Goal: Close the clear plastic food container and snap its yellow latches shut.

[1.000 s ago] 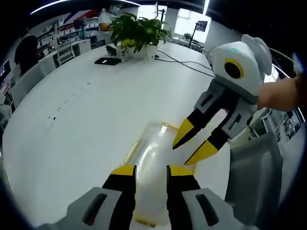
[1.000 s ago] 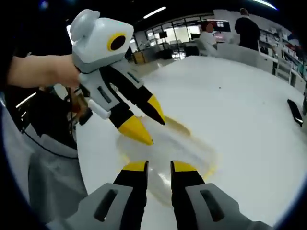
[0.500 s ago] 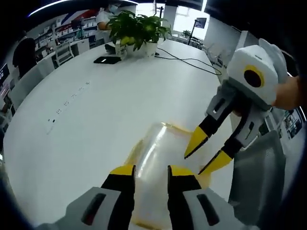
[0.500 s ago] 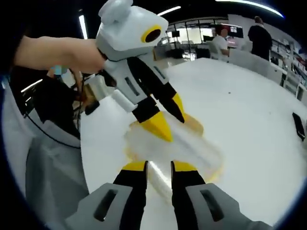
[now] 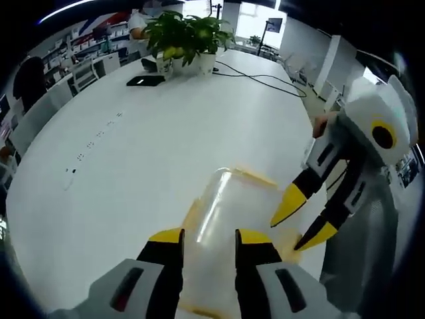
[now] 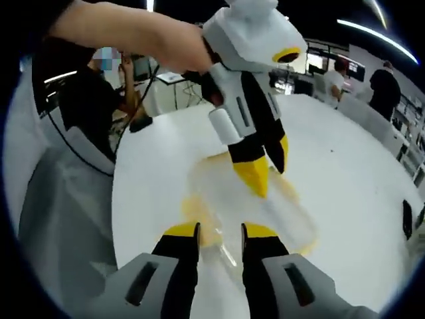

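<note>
- Behind everything spreads a long white oval counter (image 5: 133,146) in an open office, with a green potted plant (image 5: 182,36) in a white pot, a flat black device (image 5: 147,81) and a black cable (image 5: 259,76) at its far end from the left hand-held gripper.
- Just ahead of the left hand-held gripper (image 5: 207,238), the clear plastic food container (image 5: 222,226) lies on the counter, its body running between and beyond the yellow-tipped jaws; these stand a narrow gap apart, and whether they touch the container I cannot tell.
- Yellow latches (image 5: 255,176) show along the container's far edge and at its sides.
- To the right of that, the right hand-held gripper (image 5: 304,219) hangs with its jaws parted, tips just beside the container's right edge.
- In the right gripper view, the right hand-held gripper (image 6: 219,232) has its jaws narrowly apart over the near end of the container (image 6: 265,212).
- Beyond it the left hand-held gripper (image 6: 262,166), held by a hand (image 6: 192,56), points its tips down at the container's top.
</note>
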